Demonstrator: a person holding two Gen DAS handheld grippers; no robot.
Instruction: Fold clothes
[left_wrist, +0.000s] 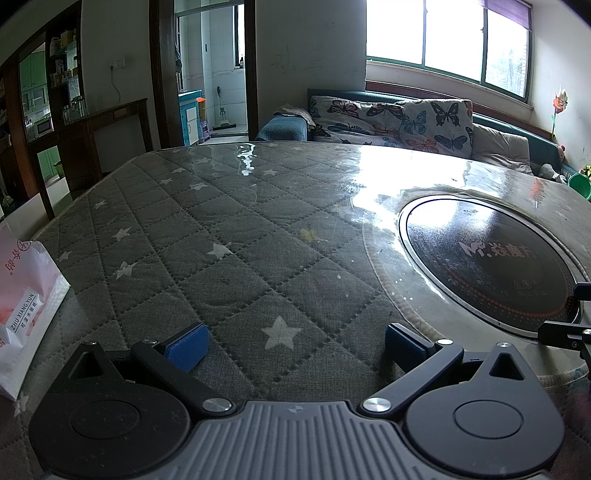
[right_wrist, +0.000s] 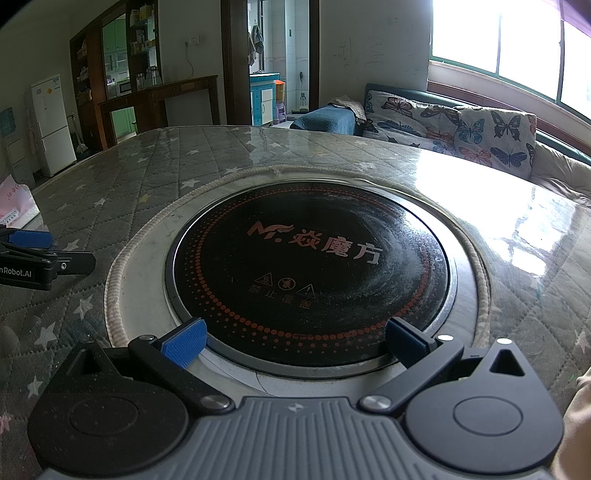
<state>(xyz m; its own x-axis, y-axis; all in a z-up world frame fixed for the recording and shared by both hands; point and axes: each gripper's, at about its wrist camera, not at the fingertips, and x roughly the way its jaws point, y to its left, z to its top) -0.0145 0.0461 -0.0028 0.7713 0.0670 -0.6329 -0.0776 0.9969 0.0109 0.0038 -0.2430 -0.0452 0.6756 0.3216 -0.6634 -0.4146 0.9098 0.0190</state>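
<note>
No garment shows in either view. My left gripper (left_wrist: 293, 345) is open, its blue pads wide apart over the grey quilted star-pattern table cover (left_wrist: 207, 236) under clear plastic. My right gripper (right_wrist: 295, 341) is also open, hovering at the near rim of the round black hotplate (right_wrist: 310, 273) set into the table. Nothing lies between the fingers of either one. The left gripper's side (right_wrist: 33, 254) appears at the left edge of the right wrist view, and part of the right gripper (left_wrist: 569, 328) shows at the right edge of the left wrist view.
A white and pink paper bag (left_wrist: 22, 306) stands at the table's left edge. The hotplate (left_wrist: 491, 266) sits right of the left gripper. Beyond the table are a sofa with butterfly cushions (left_wrist: 399, 122), a dark wooden sideboard (left_wrist: 107, 125), a white fridge (right_wrist: 51, 122) and bright windows (left_wrist: 443, 33).
</note>
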